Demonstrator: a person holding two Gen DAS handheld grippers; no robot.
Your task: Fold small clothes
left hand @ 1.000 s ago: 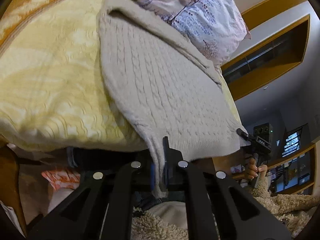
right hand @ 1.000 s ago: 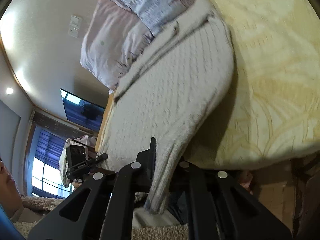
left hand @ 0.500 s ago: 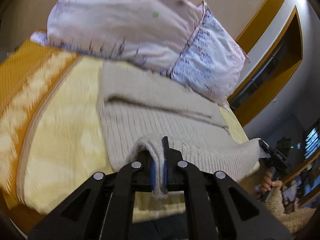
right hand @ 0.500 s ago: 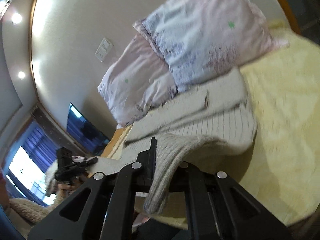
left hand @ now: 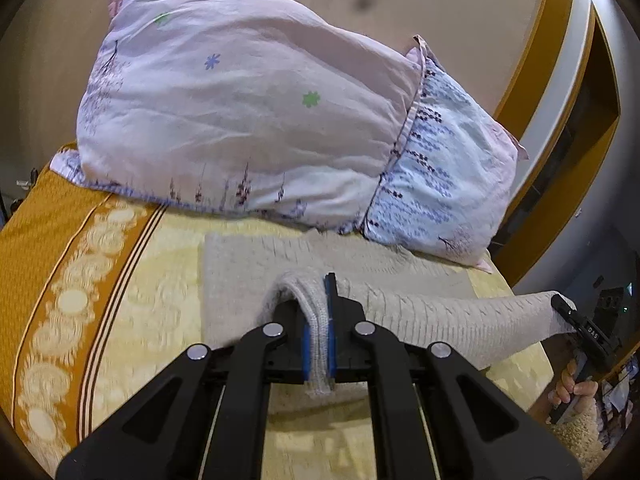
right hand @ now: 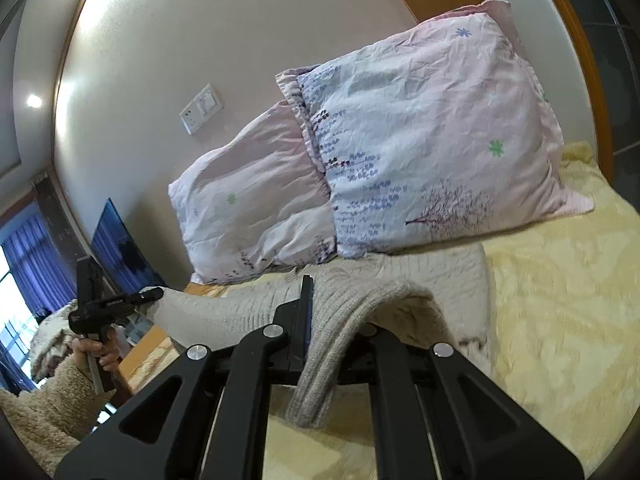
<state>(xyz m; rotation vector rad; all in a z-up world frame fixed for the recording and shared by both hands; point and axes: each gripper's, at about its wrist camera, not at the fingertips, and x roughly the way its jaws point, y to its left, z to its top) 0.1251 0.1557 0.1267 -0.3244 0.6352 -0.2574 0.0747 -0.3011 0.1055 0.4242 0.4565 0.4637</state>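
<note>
Folding hem of sweater [left hand: 440,320] toward pillows [left hand: 256,120], left gripper [left hand: 318,336] and right gripper [right hand: 320,344] both pinching it; next, lay down, release.

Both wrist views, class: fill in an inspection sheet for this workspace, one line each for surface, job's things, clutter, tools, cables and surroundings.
Surface: bed with yellow patterned cover.
Job's things: beige knit sweater, far part flat on the cover, near edge lifted off it at both corners.
Clutter: two floral pillows at the bed's head; one overlaps the sweater's far edge.
Tools: left tool shut on the sweater edge; right tool shut on the other corner.
Cables: nothing seen.
Surroundings: wall switch plate, wooden trim, blue curtains.
</note>
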